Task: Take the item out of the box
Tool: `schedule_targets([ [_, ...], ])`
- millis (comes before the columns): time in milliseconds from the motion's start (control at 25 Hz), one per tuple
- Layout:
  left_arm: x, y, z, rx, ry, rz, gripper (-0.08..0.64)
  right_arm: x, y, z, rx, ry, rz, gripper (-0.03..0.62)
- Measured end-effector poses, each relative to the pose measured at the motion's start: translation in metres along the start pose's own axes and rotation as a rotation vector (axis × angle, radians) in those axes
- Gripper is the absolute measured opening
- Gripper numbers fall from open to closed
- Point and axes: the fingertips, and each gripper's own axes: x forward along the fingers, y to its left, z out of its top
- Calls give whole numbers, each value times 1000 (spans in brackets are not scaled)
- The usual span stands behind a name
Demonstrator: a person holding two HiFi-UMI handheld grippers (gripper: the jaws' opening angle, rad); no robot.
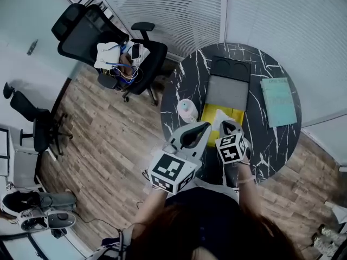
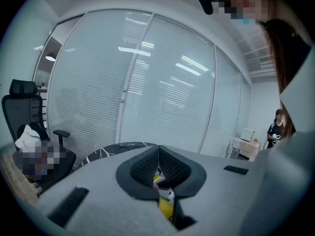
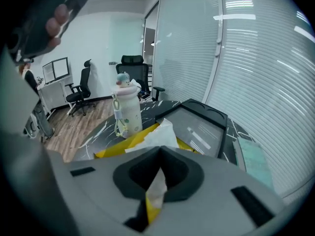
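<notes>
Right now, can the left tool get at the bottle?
Probably yes. The bottle stands upright close by the left tool, just left of its tips, with nothing between them. The tool's jaws are together, so they would have to open first.

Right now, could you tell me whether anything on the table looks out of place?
Only the paper: it sticks up crumpled from the box, pinched by the right gripper. Nothing looks spilled.
</notes>
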Motion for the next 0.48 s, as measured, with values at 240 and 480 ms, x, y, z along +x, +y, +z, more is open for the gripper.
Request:
schedule_targets([
  [240,-16,-5,3,9,-29,-3,26,-31,-3,13,39,-61,-40,25],
  [480,-32,-10,8,18,-52,-8,26,-63,-2,27,106,-130,-71,25],
])
